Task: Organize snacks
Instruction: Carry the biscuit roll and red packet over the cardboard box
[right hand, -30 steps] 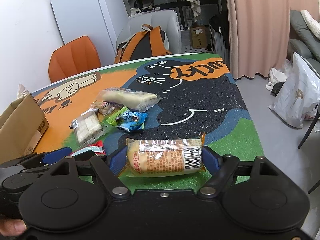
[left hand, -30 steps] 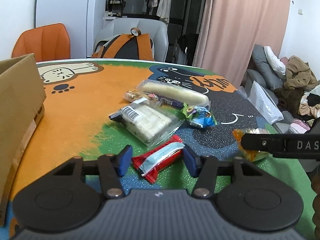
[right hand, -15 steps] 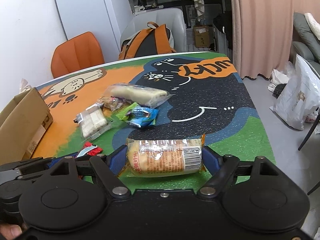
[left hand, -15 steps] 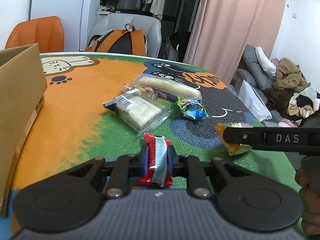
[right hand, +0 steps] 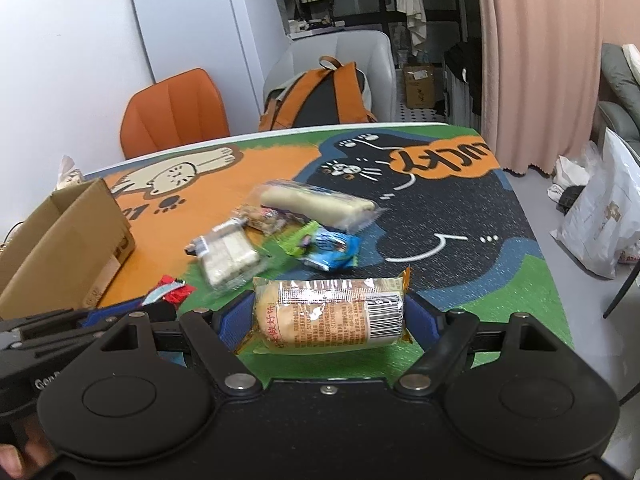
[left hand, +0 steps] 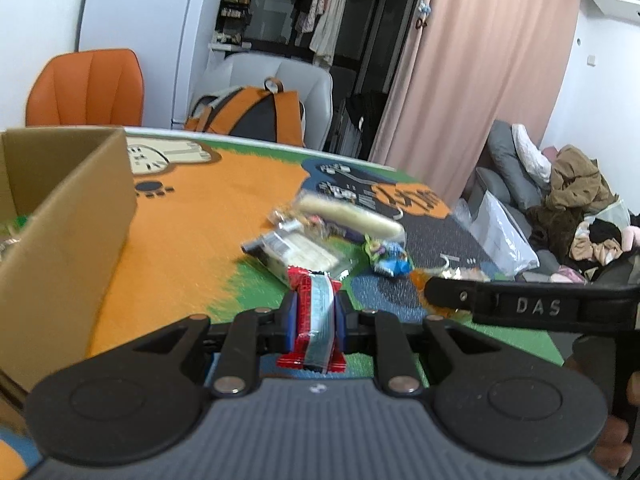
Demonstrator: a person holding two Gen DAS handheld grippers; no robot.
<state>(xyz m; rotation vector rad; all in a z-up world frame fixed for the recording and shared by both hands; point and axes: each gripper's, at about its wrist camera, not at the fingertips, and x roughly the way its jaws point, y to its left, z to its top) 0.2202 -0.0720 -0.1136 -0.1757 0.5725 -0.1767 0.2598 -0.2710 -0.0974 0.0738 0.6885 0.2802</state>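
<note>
My left gripper (left hand: 314, 316) is shut on a red and silver snack bar (left hand: 314, 312) and holds it above the table, beside an open cardboard box (left hand: 60, 232) on its left. My right gripper (right hand: 330, 314) is shut on a wrapped bread roll (right hand: 330, 312) with a barcode, held crosswise above the green mat. On the table lie a long white roll in clear wrap (right hand: 316, 204), a clear pack of white bars (right hand: 228, 254), a blue and green packet (right hand: 326, 246) and a small mixed snack packet (right hand: 260, 216).
The cat-print mat (right hand: 440, 208) covers the table. An orange chair (right hand: 172, 112) and a grey chair with an orange backpack (right hand: 320, 92) stand behind the far edge. White bags (right hand: 600, 216) lie on the floor to the right.
My left gripper closed on the red snack bar, lifted it off the mat and moved left toward the box. My right gripper keeps its hold on the bread roll and has risen.
</note>
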